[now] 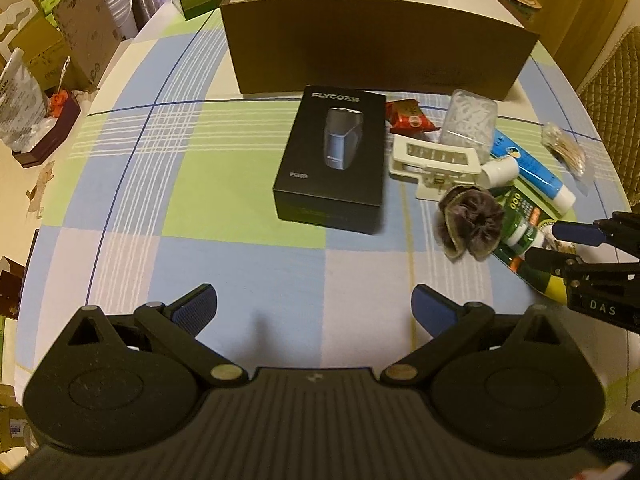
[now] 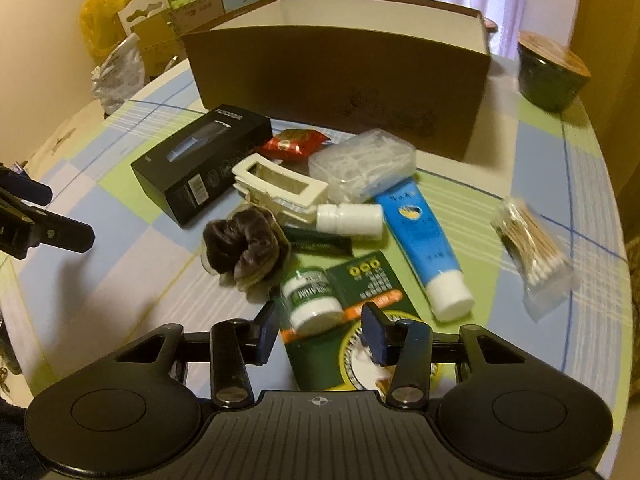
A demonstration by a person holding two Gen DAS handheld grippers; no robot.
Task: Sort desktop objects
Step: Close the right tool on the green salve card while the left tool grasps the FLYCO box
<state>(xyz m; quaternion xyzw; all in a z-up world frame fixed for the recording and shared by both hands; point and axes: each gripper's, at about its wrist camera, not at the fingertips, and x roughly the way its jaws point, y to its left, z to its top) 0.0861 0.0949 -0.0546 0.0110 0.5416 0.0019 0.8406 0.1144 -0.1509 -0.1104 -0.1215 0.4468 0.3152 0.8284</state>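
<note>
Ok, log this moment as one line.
left gripper: jaws open, empty, over tablecloth | right gripper: jaws open either side of green-and-white bottle, no squeeze visible | brown box: behind clutter

Left gripper [image 1: 314,312] jaws spread wide, nothing between; right gripper [image 2: 320,330] jaws partly apart, pitched down

- L wrist cam looked steeply down over the table [image 1: 160,160], fairly close.
- R wrist cam sat nearer the clutter.
- Both views shared the brown box [image 1: 380,48] [image 2: 340,80] and the black carton [image 1: 332,160] [image 2: 200,160].
</note>
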